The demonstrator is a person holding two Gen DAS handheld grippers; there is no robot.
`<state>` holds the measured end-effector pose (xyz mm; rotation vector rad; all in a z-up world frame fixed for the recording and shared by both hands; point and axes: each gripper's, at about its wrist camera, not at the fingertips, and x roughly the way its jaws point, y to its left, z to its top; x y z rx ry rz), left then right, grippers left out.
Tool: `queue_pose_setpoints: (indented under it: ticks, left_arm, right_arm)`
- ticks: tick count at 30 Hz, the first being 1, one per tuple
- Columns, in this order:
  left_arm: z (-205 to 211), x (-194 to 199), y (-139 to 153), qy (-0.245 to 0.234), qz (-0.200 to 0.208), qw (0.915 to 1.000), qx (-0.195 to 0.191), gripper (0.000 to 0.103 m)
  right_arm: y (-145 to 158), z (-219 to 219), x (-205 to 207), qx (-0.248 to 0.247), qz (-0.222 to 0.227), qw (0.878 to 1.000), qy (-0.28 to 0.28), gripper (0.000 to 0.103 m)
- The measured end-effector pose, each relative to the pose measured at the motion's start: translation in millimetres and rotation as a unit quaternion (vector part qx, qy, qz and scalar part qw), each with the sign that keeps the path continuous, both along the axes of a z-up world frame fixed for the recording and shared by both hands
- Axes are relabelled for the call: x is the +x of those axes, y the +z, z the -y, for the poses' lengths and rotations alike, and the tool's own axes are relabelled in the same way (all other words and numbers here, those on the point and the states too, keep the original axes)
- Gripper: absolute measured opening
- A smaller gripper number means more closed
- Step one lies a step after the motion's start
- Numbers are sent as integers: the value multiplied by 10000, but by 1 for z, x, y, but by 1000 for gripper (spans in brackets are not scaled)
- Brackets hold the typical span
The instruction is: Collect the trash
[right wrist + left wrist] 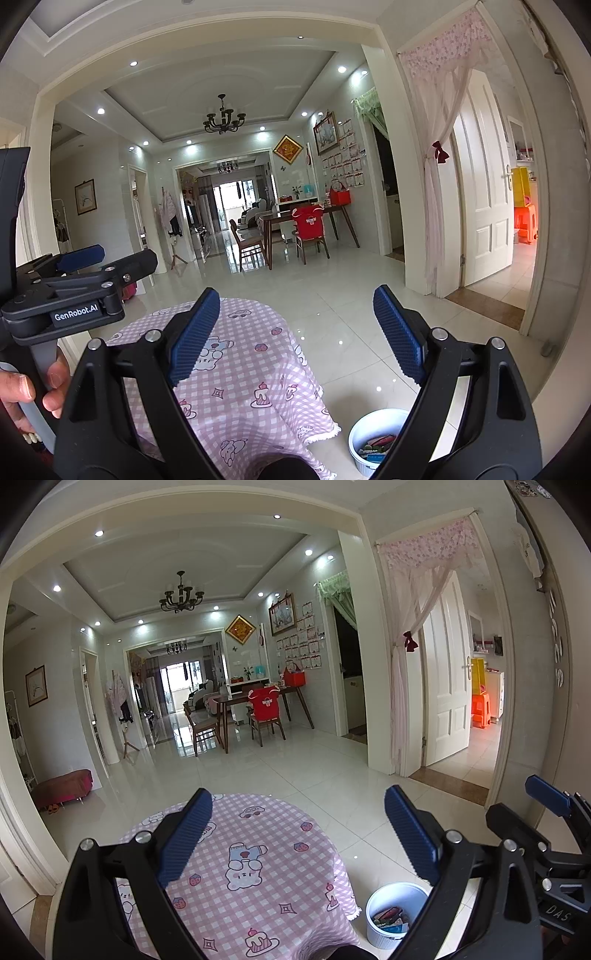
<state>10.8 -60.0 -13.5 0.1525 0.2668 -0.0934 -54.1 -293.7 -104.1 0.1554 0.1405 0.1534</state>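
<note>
A white bin (391, 915) with colourful wrappers inside stands on the floor to the right of a round table with a pink checked cloth (251, 867). It also shows in the right wrist view (373, 439), with the table (240, 373) to its left. My left gripper (297, 830) is open and empty, held above the table's top. My right gripper (295, 332) is open and empty, also above the table, to the right of the left gripper (79, 258). No trash shows on the cloth.
Glossy white tile floor (314, 771) stretches ahead to a dining table with chairs (258, 709). A doorway with a pink curtain (424, 664) and a white door is on the right. A red bench (62, 786) stands by the left wall.
</note>
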Motion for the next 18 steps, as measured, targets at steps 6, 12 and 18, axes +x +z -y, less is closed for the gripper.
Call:
queue_pose_setpoints:
  ticks: [6,12,18]
  left_arm:
    - [-2,0,-3,-25,-27,10000,29,93]
    - [-5,2,-5,-14,-76,10000,42,93]
    - [-5,3,-5,-22,-85,9999,55,93]
  right_arm:
    - [-3,1,1,15,-39,10000,-7,84]
    - [-2,3,2,17,-47,10000,5,84]
    - [-3,5,3,31,-54,10000,16,85]
